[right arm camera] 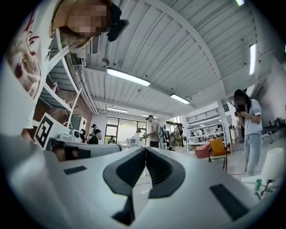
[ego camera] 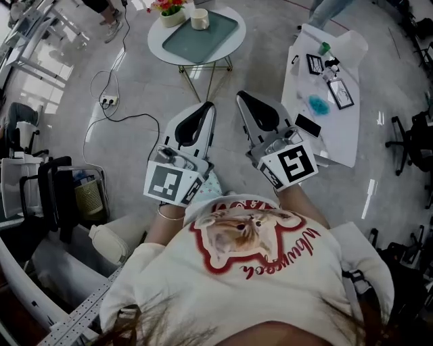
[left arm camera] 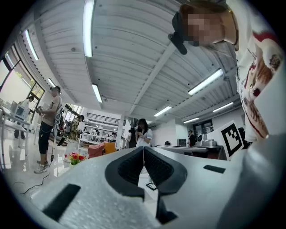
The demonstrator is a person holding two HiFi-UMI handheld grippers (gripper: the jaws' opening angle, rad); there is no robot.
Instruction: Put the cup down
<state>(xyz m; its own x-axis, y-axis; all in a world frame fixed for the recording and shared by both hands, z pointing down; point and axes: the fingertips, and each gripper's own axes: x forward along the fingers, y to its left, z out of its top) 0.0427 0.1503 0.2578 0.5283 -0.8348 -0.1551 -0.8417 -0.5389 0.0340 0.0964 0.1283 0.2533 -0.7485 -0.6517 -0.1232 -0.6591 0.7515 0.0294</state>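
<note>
a round white table [ego camera: 155, 38] stands on the floor with a green tray [ego camera: 206, 39] on it. the left gripper [ego camera: 209, 107] and right gripper [ego camera: 241, 96] are side by side, well away from it, fingers pressed together, holding nothing. the cup [ego camera: 199, 19] sits on the tray.

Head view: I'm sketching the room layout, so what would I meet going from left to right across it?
bin → power strip → left gripper → right gripper → white desk → office chair
</note>
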